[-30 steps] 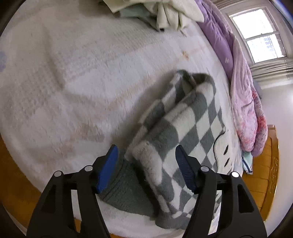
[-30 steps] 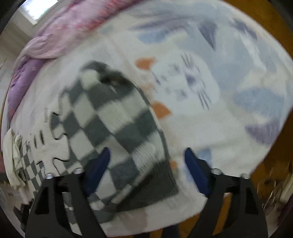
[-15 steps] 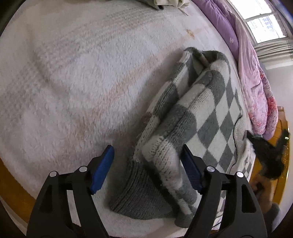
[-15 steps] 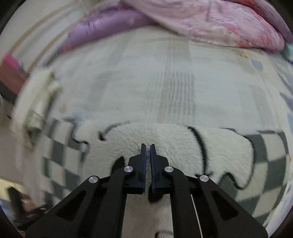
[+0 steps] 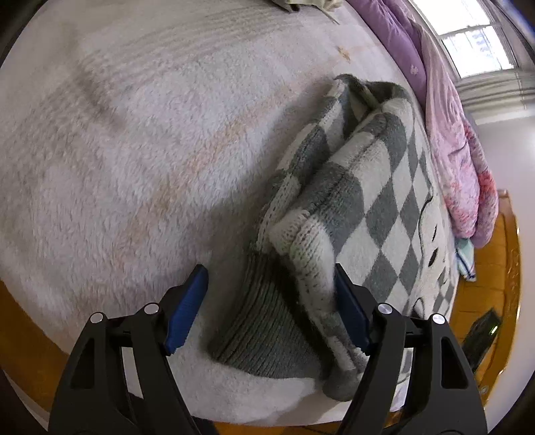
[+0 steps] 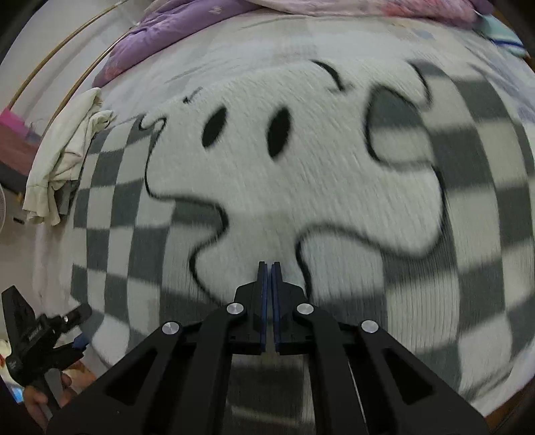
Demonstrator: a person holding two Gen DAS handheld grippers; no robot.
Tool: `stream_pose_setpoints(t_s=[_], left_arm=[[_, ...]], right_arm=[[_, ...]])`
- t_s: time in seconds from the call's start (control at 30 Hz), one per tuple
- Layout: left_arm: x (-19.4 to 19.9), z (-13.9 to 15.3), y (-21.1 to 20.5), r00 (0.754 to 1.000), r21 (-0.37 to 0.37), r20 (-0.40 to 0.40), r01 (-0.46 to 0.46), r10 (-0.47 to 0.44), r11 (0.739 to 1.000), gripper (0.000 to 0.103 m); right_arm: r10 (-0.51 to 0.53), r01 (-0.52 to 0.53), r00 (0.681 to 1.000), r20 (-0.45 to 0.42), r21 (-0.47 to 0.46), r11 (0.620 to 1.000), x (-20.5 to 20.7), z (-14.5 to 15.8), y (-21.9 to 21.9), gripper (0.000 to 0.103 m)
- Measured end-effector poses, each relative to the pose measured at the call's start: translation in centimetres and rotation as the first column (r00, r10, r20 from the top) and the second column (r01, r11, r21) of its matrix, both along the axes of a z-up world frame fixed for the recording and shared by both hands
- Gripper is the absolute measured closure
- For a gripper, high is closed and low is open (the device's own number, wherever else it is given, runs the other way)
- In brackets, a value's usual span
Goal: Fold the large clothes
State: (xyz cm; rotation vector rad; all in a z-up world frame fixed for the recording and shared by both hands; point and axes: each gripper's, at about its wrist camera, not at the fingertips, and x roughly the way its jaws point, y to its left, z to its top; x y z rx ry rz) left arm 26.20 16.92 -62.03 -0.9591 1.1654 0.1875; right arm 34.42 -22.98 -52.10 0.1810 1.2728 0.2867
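Sleeve first: the grey-and-white checked knitted sweater (image 5: 378, 207) lies on the fluffy white bed blanket (image 5: 133, 150), and its folded-in sleeve with the ribbed grey cuff (image 5: 267, 321) sits right between the blue pads of your left tool (image 5: 269, 308). That tool is wide apart and grips nothing; its right pad touches or nearly touches the raised white knit edge, while its left pad stands clear of the cloth over bare blanket. To do this well, I judge you should take both layers of the sleeve fold near the cuff, not just the top ridge, and close only once the pads straddle the whole thickness, or the lower layer may stay behind.

Your left tool points along the sleeve from the bed's near edge, tilted down at the blanket. Your right tool (image 6: 268, 267) has its pads together, with nothing visibly pinched between them, and hangs low over the white cartoon face (image 6: 284, 174) on the sweater's front, pointing towards the purple quilt (image 6: 174, 30) ahead. The cream garment (image 6: 63, 157) lies far to its left.
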Motion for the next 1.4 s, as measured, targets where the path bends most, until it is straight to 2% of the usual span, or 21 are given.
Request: stream_pose_setpoints(t_s=[0.1, 0.23, 0.3, 0.37, 0.43, 0.47, 0.5, 0.57, 0.67, 0.7, 0.77, 0.83, 0.9, 1.0, 1.13, 1.4], left_arm=[[0.0, -0.3, -0.2, 1.0, 0.0, -0.004, -0.004, 0.004, 1.0, 0.027], [0.4, -0.6, -0.1, 0.999, -0.006, -0.028, 0.025, -0.025, 1.0, 0.026], [0.5, -0.5, -0.1, 0.998, -0.006, -0.042, 0.038, -0.038, 0.999, 0.032], [0.8, -0.3, -0.5, 0.996, 0.026, -0.059, 0.068, -0.067, 0.997, 0.034], [1.2, -0.2, -0.8, 0.993, 0.016, -0.07, 0.091, -0.09, 0.996, 0.052], [1.5, -0.1, -1.0, 0.993, -0.01, -0.062, 0.097, -0.098, 0.995, 0.069], [1.8, 0.2, -1.1, 0.993, -0.023, -0.057, 0.103, -0.104, 0.994, 0.077], [2.4, 1.0, -1.6, 0.989, -0.024, -0.058, 0.132, -0.133, 0.991, 0.081], [2.6, 2.7, -1.7, 0.991, -0.039, -0.032, 0.131, -0.132, 0.991, 0.083], [2.7, 3.4, -1.7, 0.991, -0.053, -0.016, 0.132, -0.133, 0.99, 0.083], [2.8, 4.5, -1.8, 0.991, -0.108, 0.014, 0.136, -0.136, 0.985, 0.083], [3.2, 5.6, -2.2, 0.988, -0.116, 0.028, 0.151, -0.149, 0.982, 0.083], [3.5, 6.8, -2.7, 0.985, -0.121, 0.047, 0.173, -0.168, 0.978, 0.083], [4.1, 8.2, -3.4, 0.977, -0.135, 0.076, 0.206, -0.197, 0.969, 0.083], [4.7, 9.5, -4.5, 0.965, -0.13, 0.099, 0.255, -0.243, 0.958, 0.083], [5.4, 10.9, -5.7, 0.957, -0.127, 0.13, 0.275, -0.258, 0.953, 0.084]], right_arm=[[0.022, -0.022, 0.999, 0.037, -0.022, 1.0, -0.6, -0.8, 0.6, 0.102], [-0.01, 0.009, 1.0, 0.02, 0.038, 0.999, 0.0, -1.4, 0.0, 0.102], [-0.004, 0.003, 1.0, 0.012, 0.044, 0.999, 0.1, -1.0, -0.1, 0.102], [0.025, -0.025, 1.0, 0.012, -0.006, 1.0, 0.2, -0.4, 0.7, 0.101], [0.066, -0.065, 0.998, 0.021, -0.083, 0.994, 0.2, 0.5, 2.1, 0.098], [0.084, -0.08, 0.996, 0.028, -0.117, 0.99, 0.3, 0.9, 2.8, 0.098], [0.094, -0.09, 0.995, 0.035, -0.122, 0.988, 0.2, 1.3, 3.3, 0.095], [0.126, -0.123, 0.991, 0.042, -0.069, 0.99, -0.3, 2.4, 4.6, 0.094], [0.19, -0.187, 0.98, 0.06, -0.047, 0.981, -1.6, 4.0, 7.3, 0.085], [0.207, -0.205, 0.976, 0.064, -0.049, 0.978, -1.9, 4.3, 8.1, 0.083], [0.25, -0.249, 0.966, 0.07, -0.023, 0.968, -3.0, 5.1, 9.5, 0.073], [0.3, -0.303, 0.949, 0.099, 0.018, 0.953, -4.4, 6.3, 11.1, 0.05], [0.331, -0.341, 0.933, 0.143, 0.055, 0.938, -5.5, 7.3, 11.9, 0.039], [0.376, -0.395, 0.911, 0.172, 0.095, 0.914, -6.4, 8.1, 13.0, 0.032], [0.408, -0.432, 0.887, 0.214, 0.076, 0.899, -6.9, 8.5, 14.2, 0.028], [0.408, -0.43, 0.885, 0.223, 0.058, 0.901, -5.8, 6.8, 15.3, 0.024]])
